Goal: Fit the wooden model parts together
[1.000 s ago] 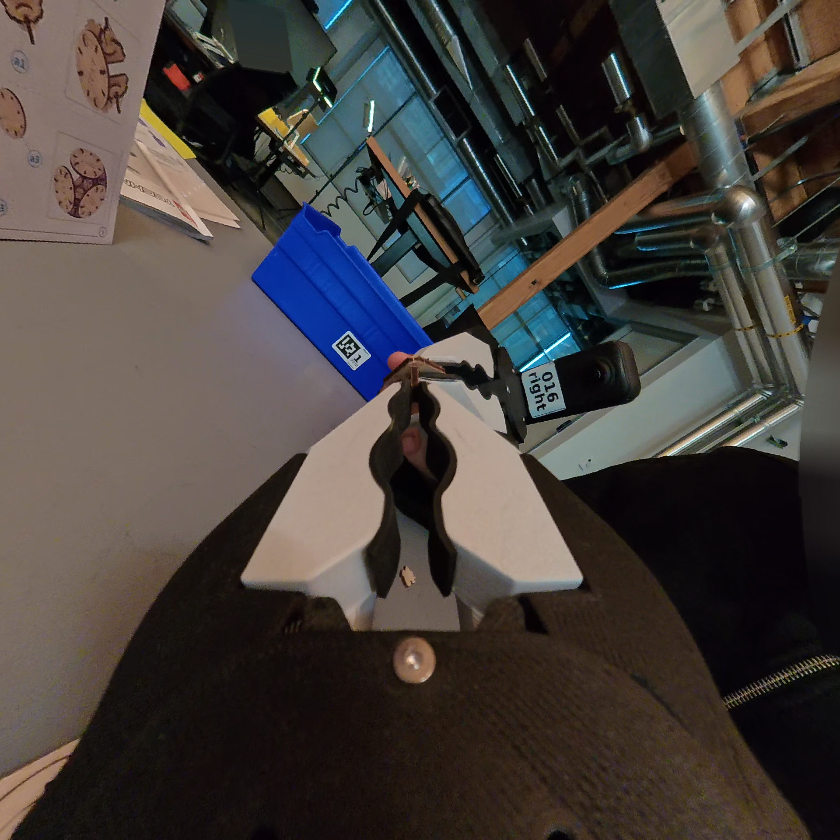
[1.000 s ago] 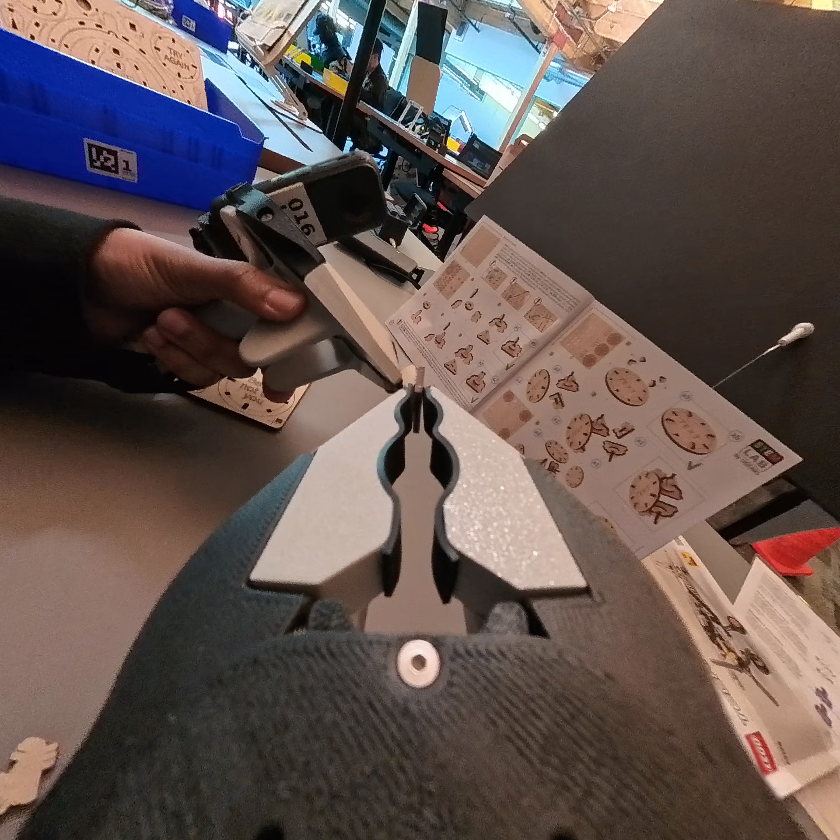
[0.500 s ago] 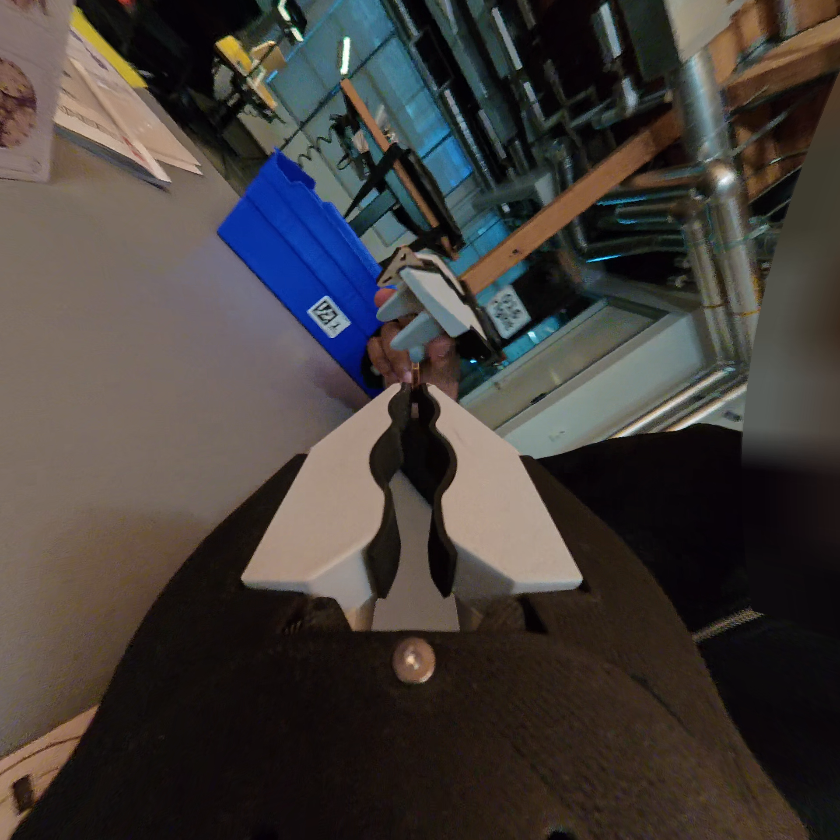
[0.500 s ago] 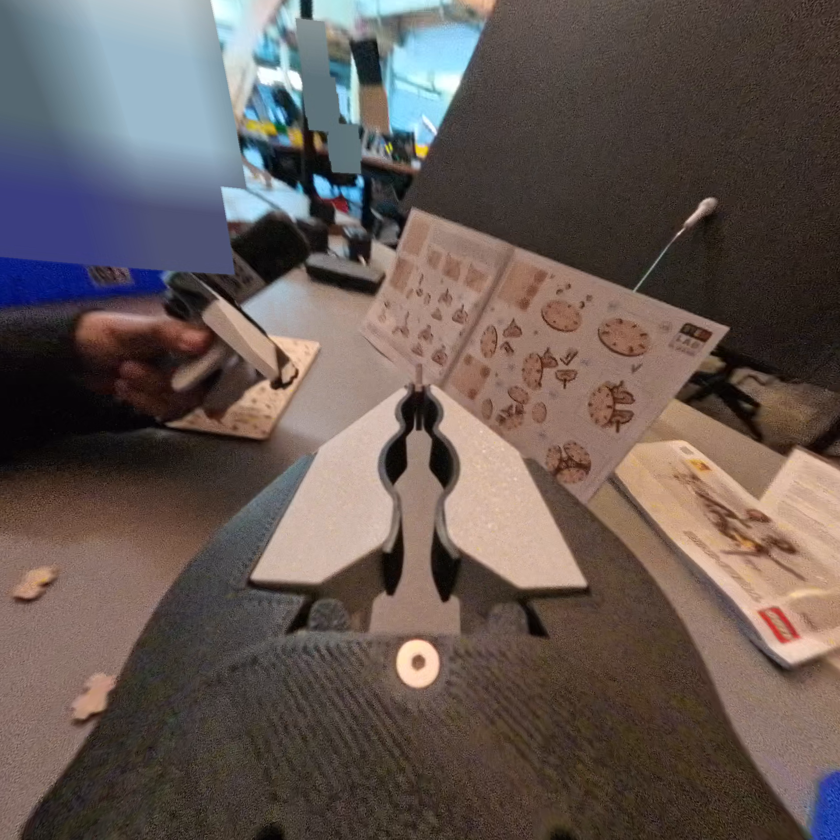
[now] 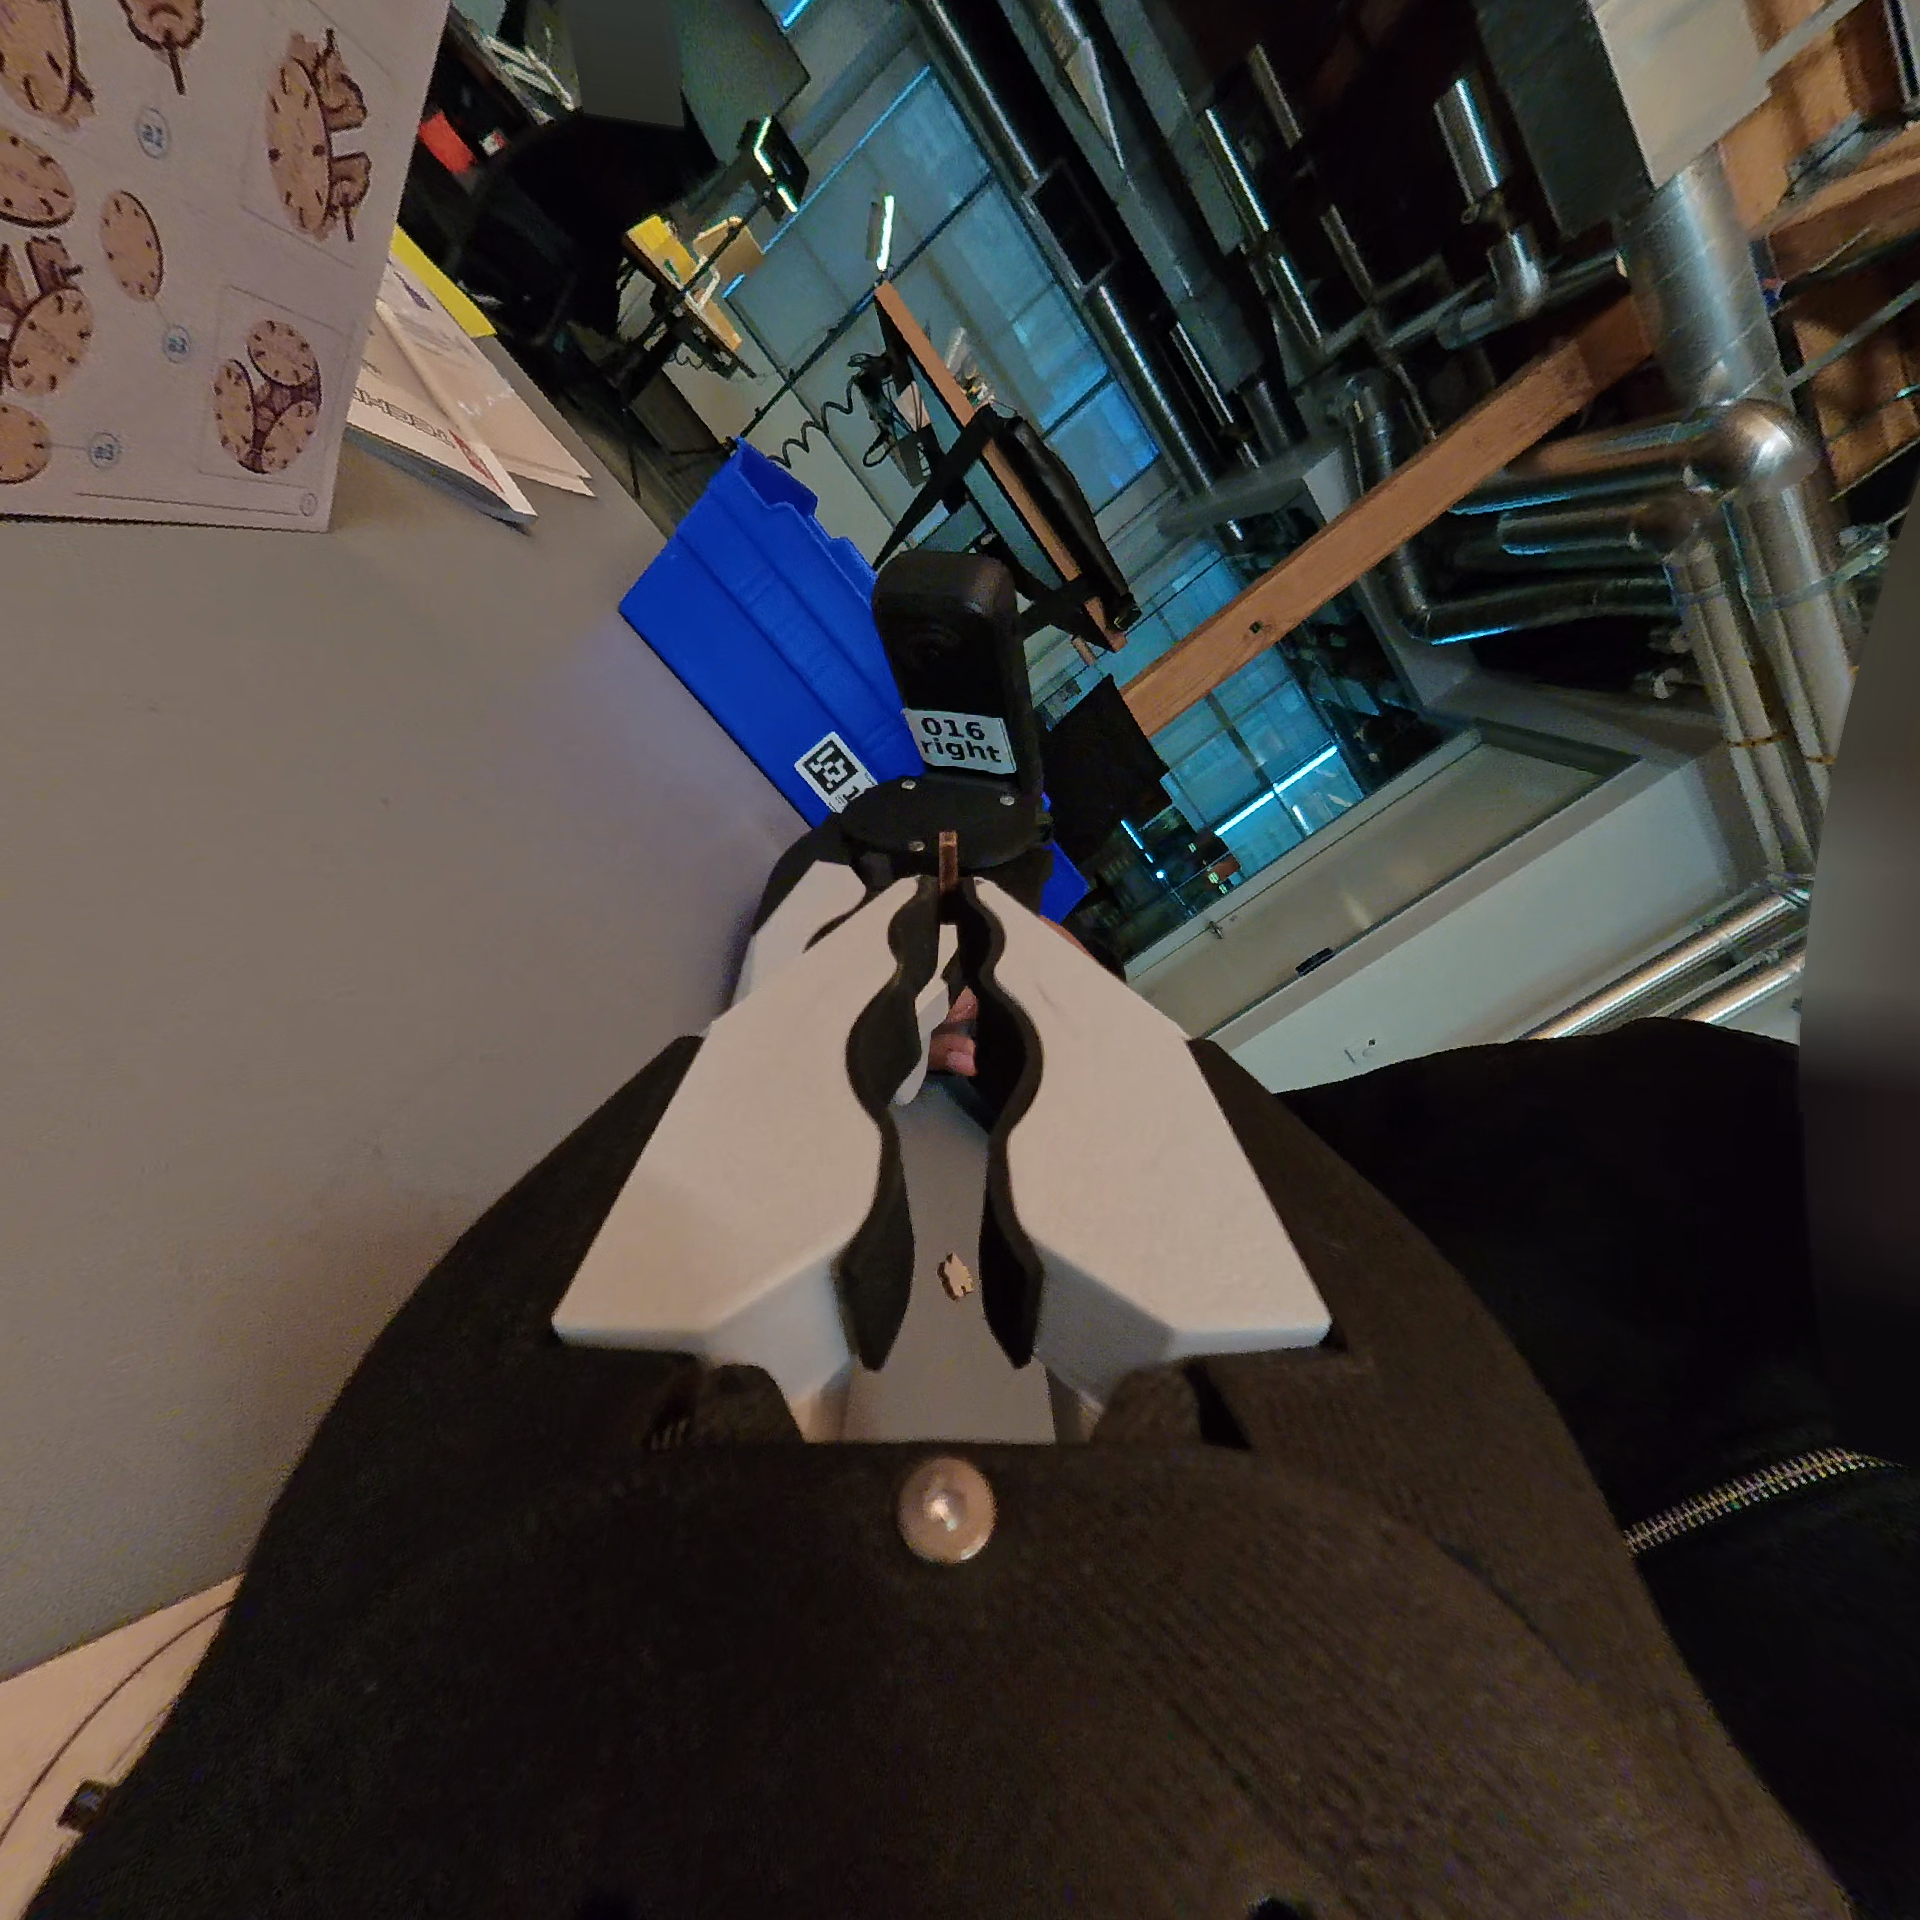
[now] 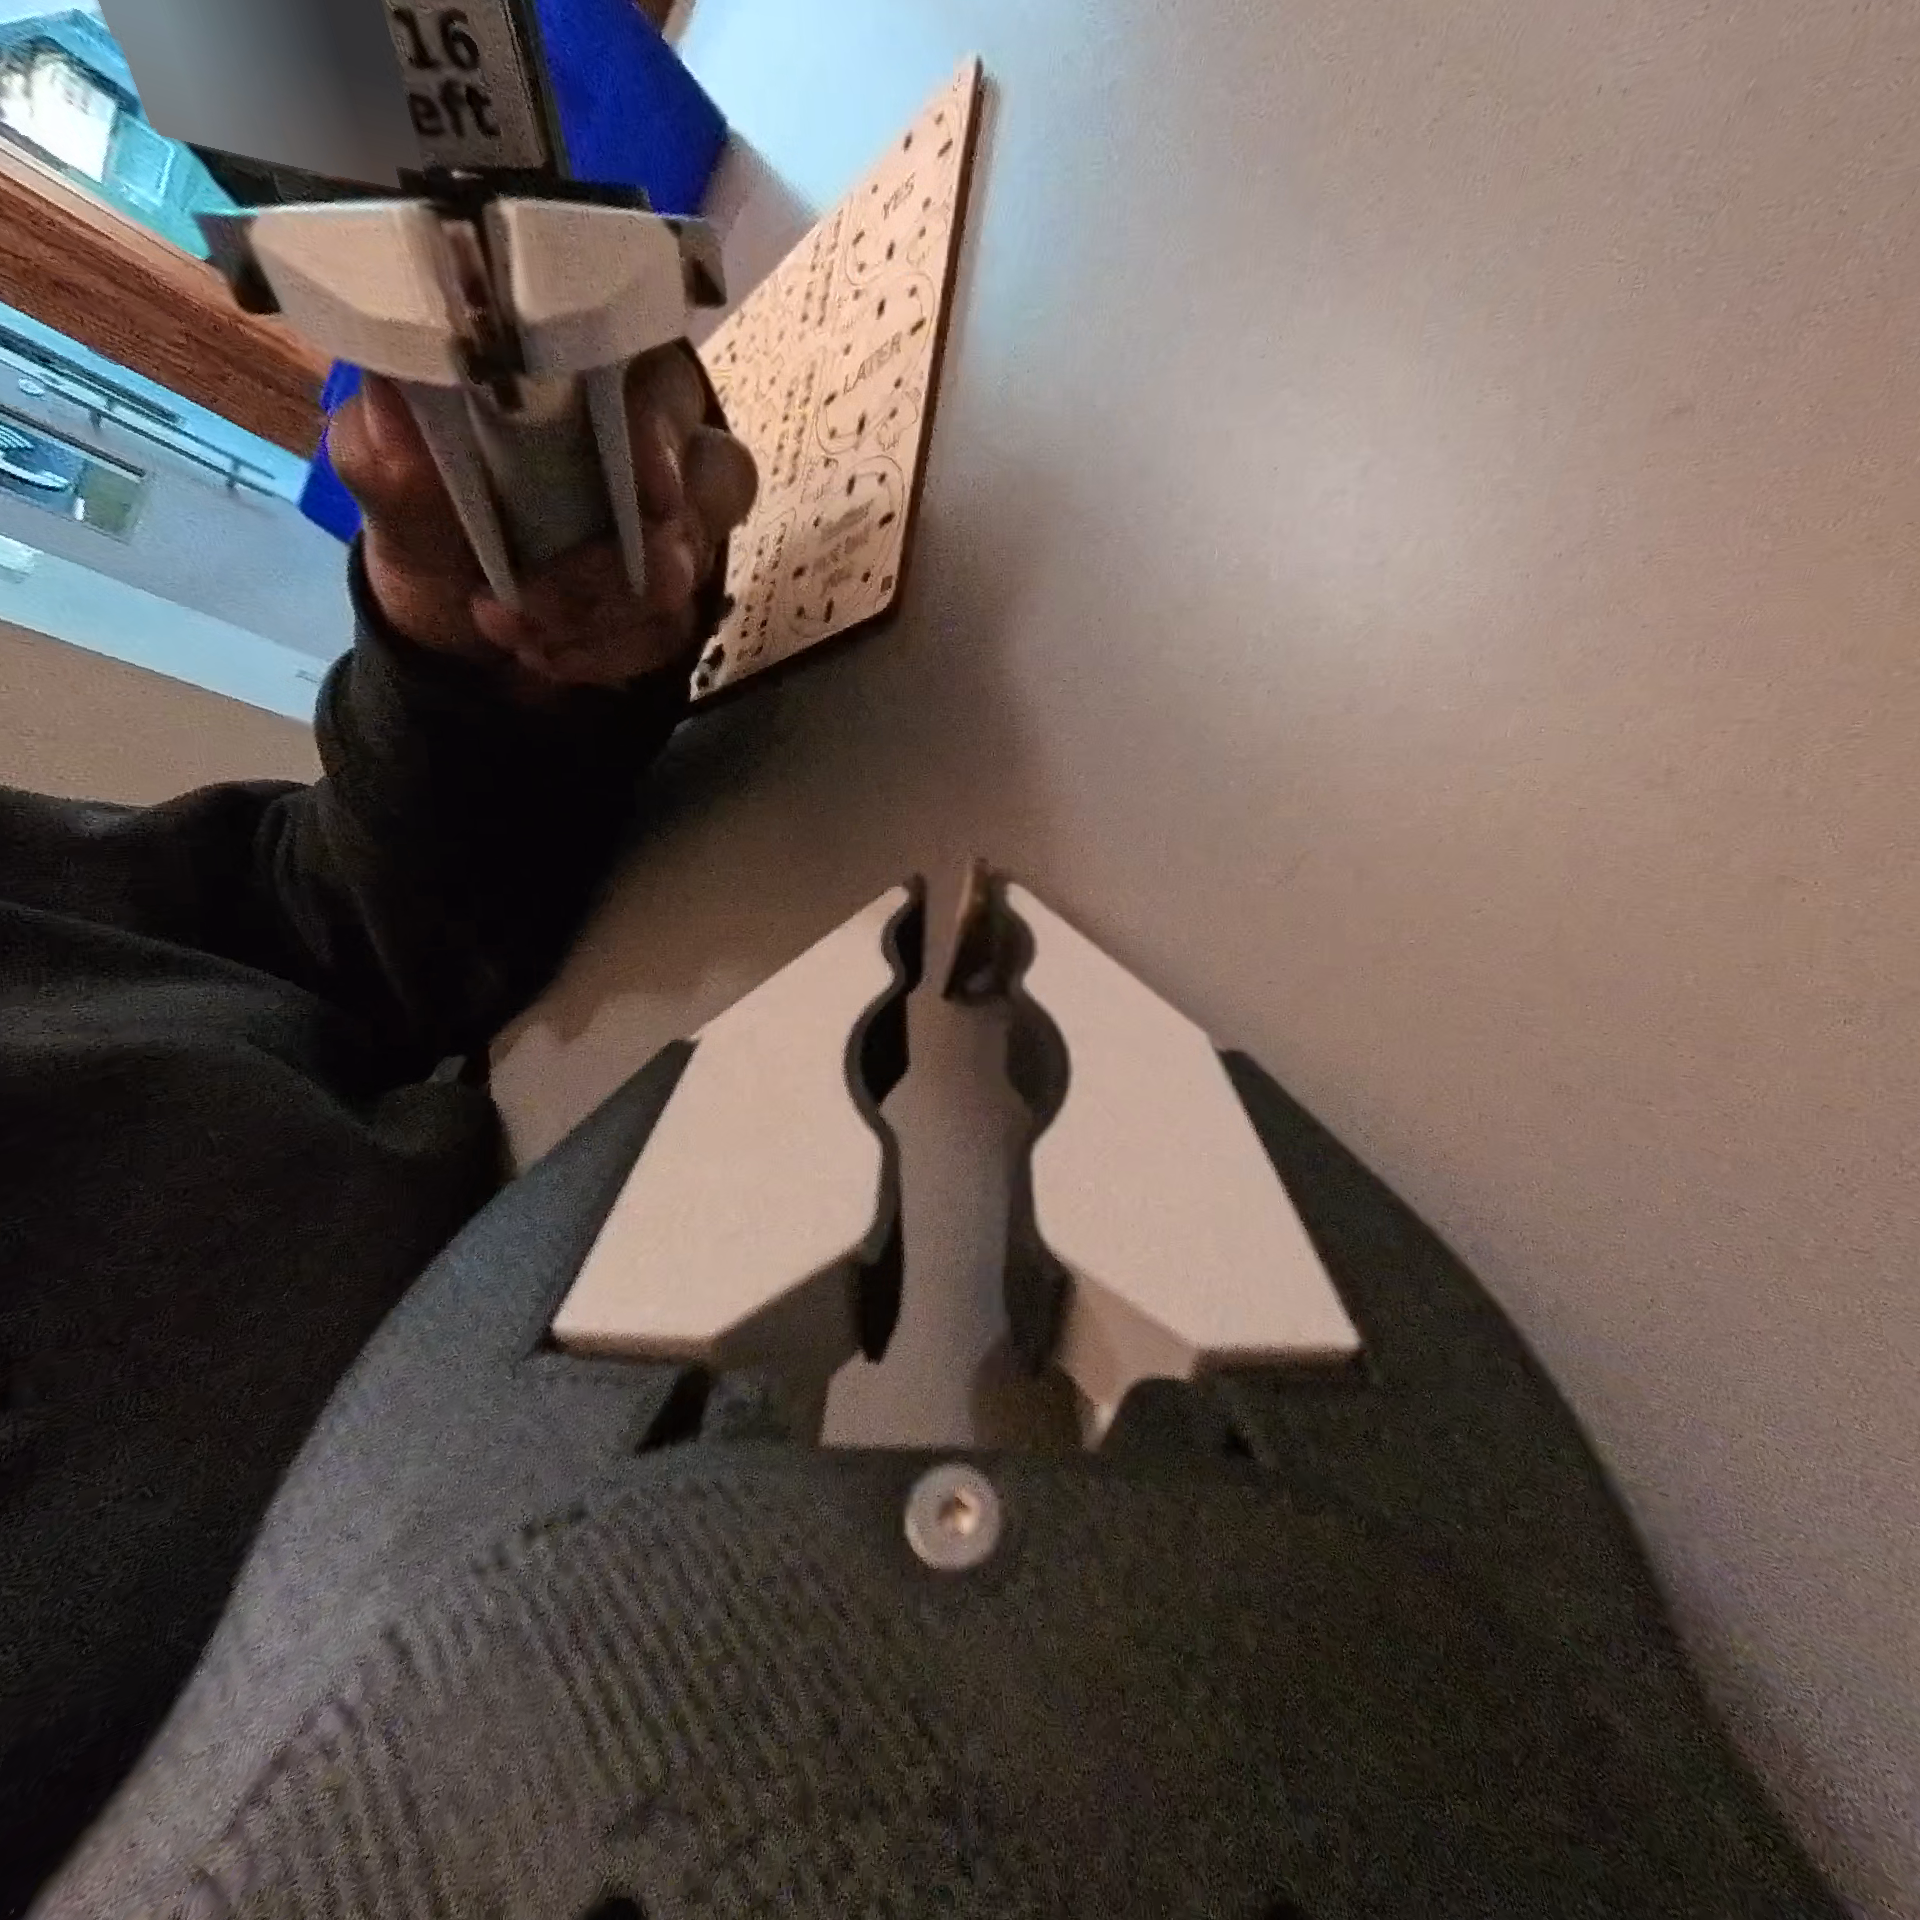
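On the left side of my left wrist view, an open instruction sheet [image 5: 156, 260] with drawings of wooden discs lies on the grey tabletop [image 5: 260, 935], and just beside it are some booklets [image 5: 457, 457]. Further right stands a blue bin [image 5: 748, 623] with a square marker sticker. In the middle, my left hand-held gripper [image 5: 945, 883] has its fingers pressed together on a thin wooden piece [image 5: 947, 860], which stands out of the tips edge-on. Directly behind it I see the other hand-held gripper with its black camera [image 5: 951, 644], very near to my fingertips. A tiny wooden scrap [image 5: 954, 1276] lies on the tabletop and shows between the finger bases.

In my right wrist view, on the left, a hand [image 6: 540, 520] in a dark sleeve holds the left hand-held gripper [image 6: 483, 312]. Just right of it, a flat wooden sheet [image 6: 862, 395] with cut-out shapes rests on the tabletop [image 6: 1455, 623]. In the middle, my right hand-held gripper [image 6: 961, 894] is slightly spread. A small wooden piece [image 6: 975, 935] leans against the right finger, and a visible gap separates it from the left finger. The picture is blurred here, so I cannot tell its shape.
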